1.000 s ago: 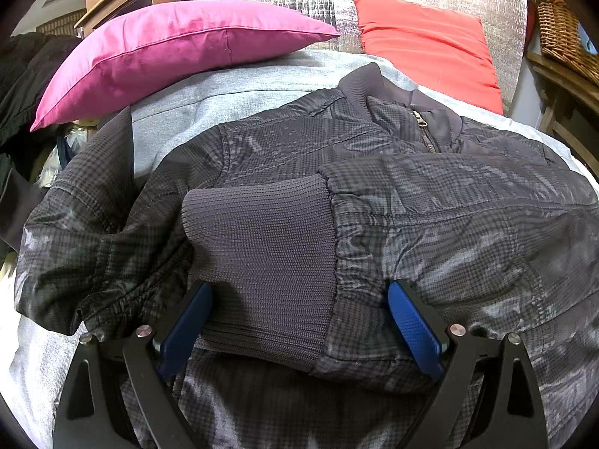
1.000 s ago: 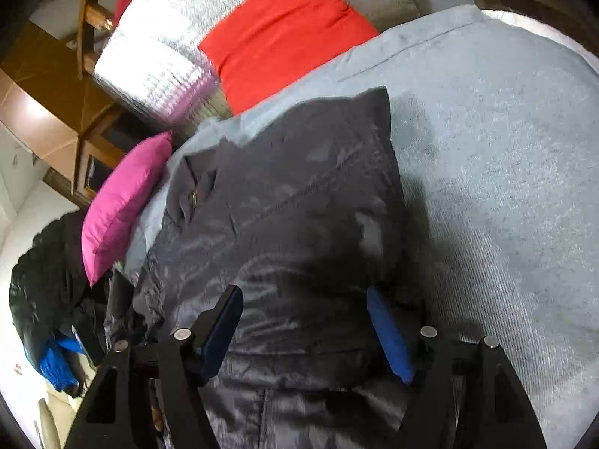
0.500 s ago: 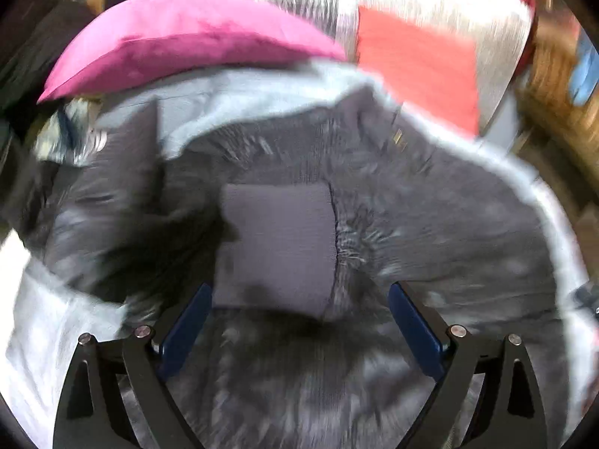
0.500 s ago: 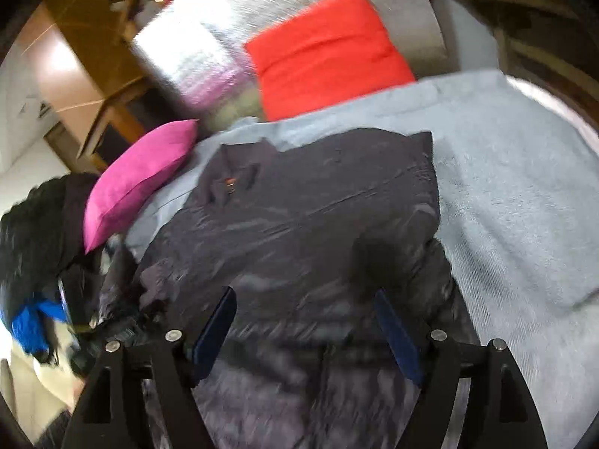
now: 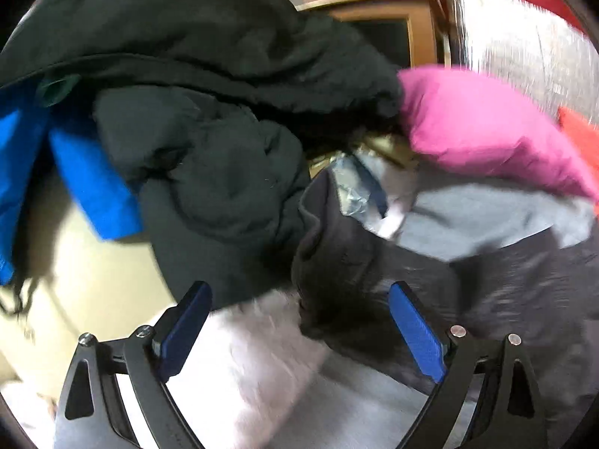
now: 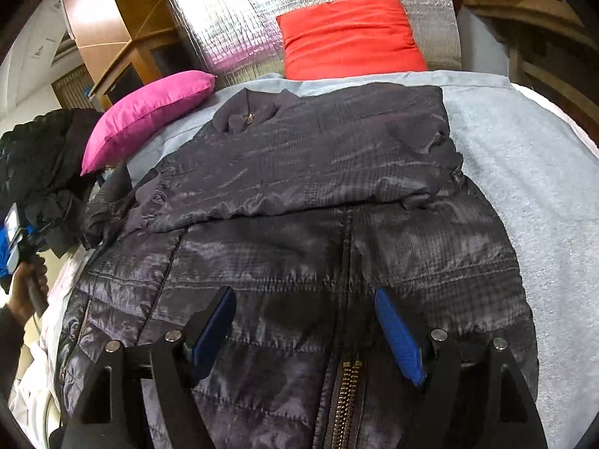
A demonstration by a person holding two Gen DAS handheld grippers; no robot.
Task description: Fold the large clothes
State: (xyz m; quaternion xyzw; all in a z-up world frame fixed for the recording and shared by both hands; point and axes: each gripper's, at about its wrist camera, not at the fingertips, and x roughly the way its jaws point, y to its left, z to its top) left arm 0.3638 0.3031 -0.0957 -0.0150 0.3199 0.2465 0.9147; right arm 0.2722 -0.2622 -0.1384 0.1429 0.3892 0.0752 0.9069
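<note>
Right wrist cam: dark grey quilted zip jacket (image 6: 299,194) lies flat on my light grey bedspread (image 6: 524,157), sleeves folded across. Both tongs, right gripper (image 6: 303,333) and left gripper (image 5: 299,333), are spread wide, holding nothing. Next I'd guess: grab the hem and fold upward.
</note>
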